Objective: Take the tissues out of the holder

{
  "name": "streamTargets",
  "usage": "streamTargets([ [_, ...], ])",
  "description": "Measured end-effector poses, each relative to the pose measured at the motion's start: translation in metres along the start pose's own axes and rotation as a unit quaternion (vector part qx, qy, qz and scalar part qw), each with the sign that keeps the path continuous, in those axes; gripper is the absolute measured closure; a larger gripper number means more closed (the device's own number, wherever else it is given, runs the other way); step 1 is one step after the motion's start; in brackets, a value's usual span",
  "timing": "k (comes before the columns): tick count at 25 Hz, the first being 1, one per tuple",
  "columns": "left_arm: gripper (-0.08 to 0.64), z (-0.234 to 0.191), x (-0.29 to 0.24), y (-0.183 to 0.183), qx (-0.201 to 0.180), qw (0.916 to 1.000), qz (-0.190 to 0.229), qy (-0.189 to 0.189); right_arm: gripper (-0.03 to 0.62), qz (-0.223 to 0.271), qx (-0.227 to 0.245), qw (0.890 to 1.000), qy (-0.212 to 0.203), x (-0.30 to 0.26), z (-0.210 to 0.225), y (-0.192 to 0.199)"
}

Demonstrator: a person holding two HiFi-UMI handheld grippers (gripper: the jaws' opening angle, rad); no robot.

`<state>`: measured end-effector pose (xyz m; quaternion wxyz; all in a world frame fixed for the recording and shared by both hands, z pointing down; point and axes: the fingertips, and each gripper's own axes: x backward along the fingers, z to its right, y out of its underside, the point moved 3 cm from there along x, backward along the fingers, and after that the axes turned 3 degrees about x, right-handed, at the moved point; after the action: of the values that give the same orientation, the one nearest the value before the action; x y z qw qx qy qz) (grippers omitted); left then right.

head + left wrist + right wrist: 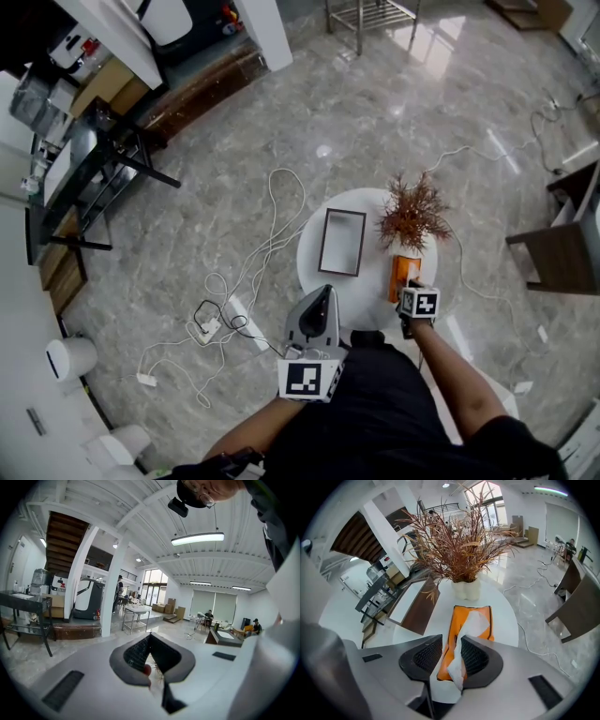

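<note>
An orange tissue holder point(483, 620) lies flat on the round white table point(506, 616), just in front of a white vase. A white tissue point(471, 625) rises out of its slot and runs back between the jaws of my right gripper point(451, 641). The jaws stand apart; the tissue drapes against the right pad, with a gap on the left side. From the head view the right gripper point(410, 281) hangs steeply over the holder point(403, 270). My left gripper point(324, 292) hovers at the table's near edge, empty, its tips meeting point(149, 637).
A dried reddish plant point(412, 211) in the vase point(466, 590) stands right behind the holder. A dark-framed rectangular tray point(342, 241) lies on the table's left half. Cables and a power strip point(220, 323) trail over the marble floor at left; a dark chair point(562, 248) stands right.
</note>
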<state>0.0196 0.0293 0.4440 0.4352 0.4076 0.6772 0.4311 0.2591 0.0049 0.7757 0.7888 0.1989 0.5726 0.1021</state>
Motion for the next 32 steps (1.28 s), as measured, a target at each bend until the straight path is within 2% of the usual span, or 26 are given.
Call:
streamTargets([
  [6, 0.561, 0.001, -0.003, -0.002, 0.002, 0.9999, -0.002, 0.015, 0.462, 0.004, 0.009, 1.0, 0.025, 0.015, -0.002, -0.002],
  [9, 0.561, 0.001, -0.006, -0.002, -0.001, 0.9998, -0.001, 0.022, 0.453, 0.019, 0.025, 0.999, 0.026, 0.023, -0.006, -0.01],
  [13, 0.561, 0.003, -0.008, -0.004, 0.004, 0.9996, 0.002, 0.027, 0.451, 0.029, 0.017, 0.999, 0.024, 0.035, -0.011, -0.012],
  [18, 0.561, 0.01, -0.013, -0.005, 0.004, 0.9993, 0.006, 0.036, 0.451, 0.061, 0.076, 0.994, 0.043, 0.051, -0.01, -0.017],
  [25, 0.561, 0.025, -0.024, -0.005, 0.011, 0.9987, 0.006, 0.05, 0.451, 0.093, 0.105, 0.99, 0.028, 0.072, -0.014, -0.026],
  [32, 0.561, 0.043, -0.032, 0.0, 0.007, 0.9976, 0.005, 0.068, 0.451, 0.126, 0.07, 0.99, -0.001, 0.09, -0.023, -0.04],
])
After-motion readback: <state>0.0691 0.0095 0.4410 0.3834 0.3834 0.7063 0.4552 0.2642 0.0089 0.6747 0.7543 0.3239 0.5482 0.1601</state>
